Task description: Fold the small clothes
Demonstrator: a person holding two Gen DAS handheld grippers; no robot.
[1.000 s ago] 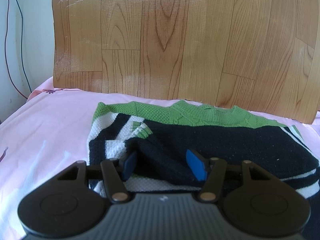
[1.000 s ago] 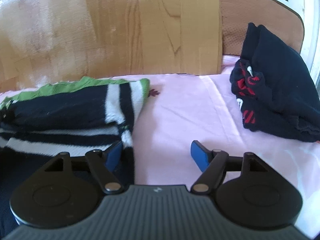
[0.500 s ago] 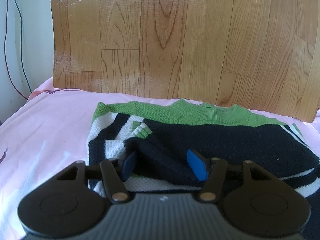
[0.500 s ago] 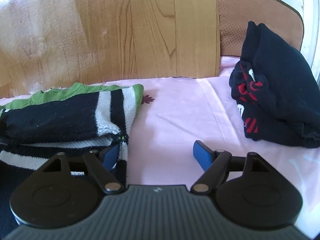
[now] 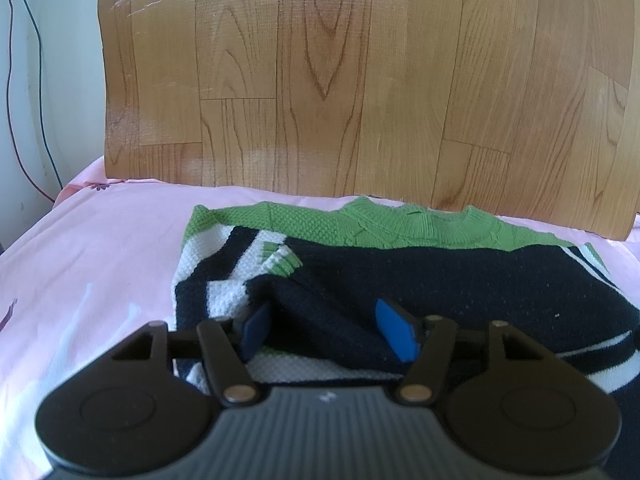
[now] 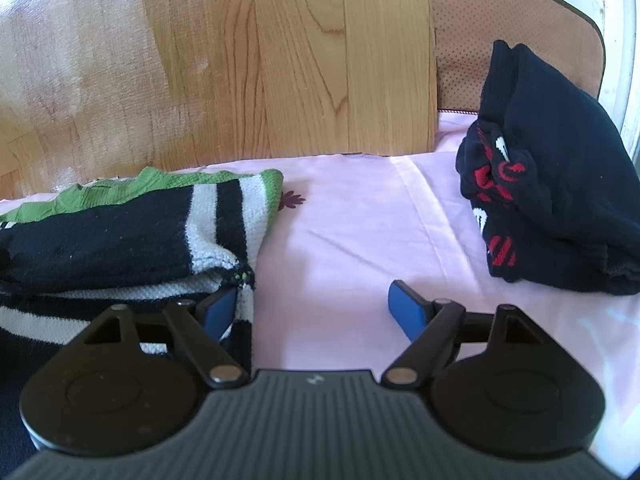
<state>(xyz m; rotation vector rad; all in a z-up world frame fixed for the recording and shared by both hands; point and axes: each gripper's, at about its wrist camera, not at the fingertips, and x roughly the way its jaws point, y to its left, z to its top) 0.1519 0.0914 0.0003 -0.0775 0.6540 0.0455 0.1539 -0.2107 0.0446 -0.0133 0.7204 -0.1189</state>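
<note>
The striped sweater is laid folded on the pink sheet, right in front of the wood-grain board. A dark fold of it is straddled by the half-open left gripper; whether it's pinched can't be told. The right gripper is spread wide at the sweater's right edge, its jaws just opened further, nothing gripped. A dark folded garment is parked well right of the sweater.

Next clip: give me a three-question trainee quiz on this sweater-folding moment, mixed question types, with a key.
1. True or false: the striped sweater lies on a pink sheet.
2. Multiple choice: what lies to the right of the right gripper in its own view? A) a folded dark garment B) a pair of shoes C) a towel
3. Fill in: the sweater's collar is ____ in colour.

Key: 1 true. 2 A. 3 green.
</note>
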